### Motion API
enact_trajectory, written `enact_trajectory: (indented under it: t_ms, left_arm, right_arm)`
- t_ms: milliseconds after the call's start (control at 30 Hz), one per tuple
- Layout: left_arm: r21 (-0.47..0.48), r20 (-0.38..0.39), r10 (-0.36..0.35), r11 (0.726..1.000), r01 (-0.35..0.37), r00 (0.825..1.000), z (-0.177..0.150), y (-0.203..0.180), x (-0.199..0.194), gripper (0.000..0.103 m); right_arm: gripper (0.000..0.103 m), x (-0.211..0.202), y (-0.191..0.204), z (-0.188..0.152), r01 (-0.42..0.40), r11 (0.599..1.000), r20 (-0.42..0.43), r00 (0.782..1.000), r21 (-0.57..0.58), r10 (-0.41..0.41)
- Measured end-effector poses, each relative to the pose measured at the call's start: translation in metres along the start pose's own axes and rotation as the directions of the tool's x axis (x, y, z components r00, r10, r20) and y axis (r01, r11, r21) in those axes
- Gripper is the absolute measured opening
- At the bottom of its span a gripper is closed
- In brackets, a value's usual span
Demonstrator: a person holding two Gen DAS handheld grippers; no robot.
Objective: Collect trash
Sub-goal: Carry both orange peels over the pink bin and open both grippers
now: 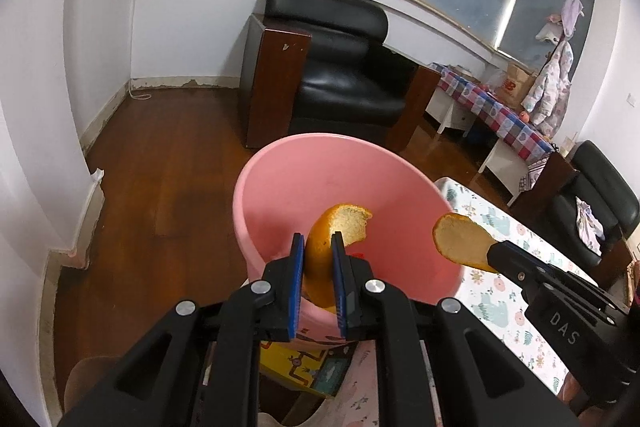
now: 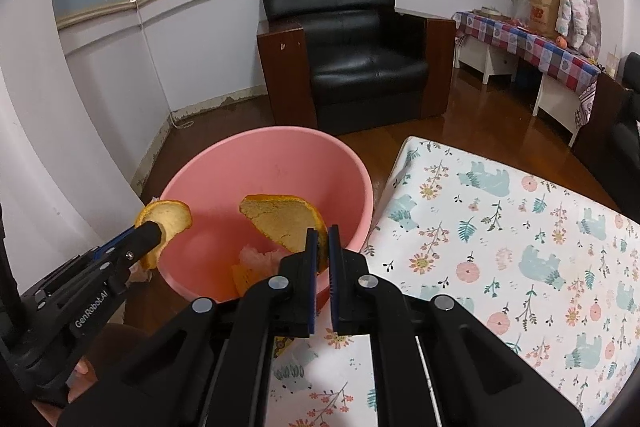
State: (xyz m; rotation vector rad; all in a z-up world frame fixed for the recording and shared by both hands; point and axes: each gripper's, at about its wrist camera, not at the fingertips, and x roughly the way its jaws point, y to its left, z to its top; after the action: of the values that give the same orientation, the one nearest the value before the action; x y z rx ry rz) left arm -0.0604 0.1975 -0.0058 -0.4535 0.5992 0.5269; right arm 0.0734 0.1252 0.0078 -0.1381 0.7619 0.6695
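Note:
A pink bucket stands off the table's left edge. My left gripper is shut on a curved orange peel and holds it over the bucket's near rim. My right gripper is shut on a second, wider orange peel above the bucket's right side. Each wrist view shows the other hand: the right gripper with its peel by the bucket's right rim, and the left gripper with its peel at the left rim. Peel scraps lie in the bucket.
The table with a floral cloth lies right of the bucket. A black armchair stands behind on the wooden floor. A bench with a checked cloth runs along the right wall.

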Motion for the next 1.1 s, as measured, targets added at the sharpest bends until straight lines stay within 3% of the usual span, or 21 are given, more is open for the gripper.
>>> enact_trajectory:
  t_ms: [1100]
  left_arm:
    - [-0.015, -0.043, 0.009, 1.000, -0.009, 0.999, -0.006, 0.006, 0.034, 0.013]
  right_arm:
    - [0.005, 0.043, 0.007, 0.000, 0.002, 1.000, -0.080, 0.997, -0.013, -0.003]
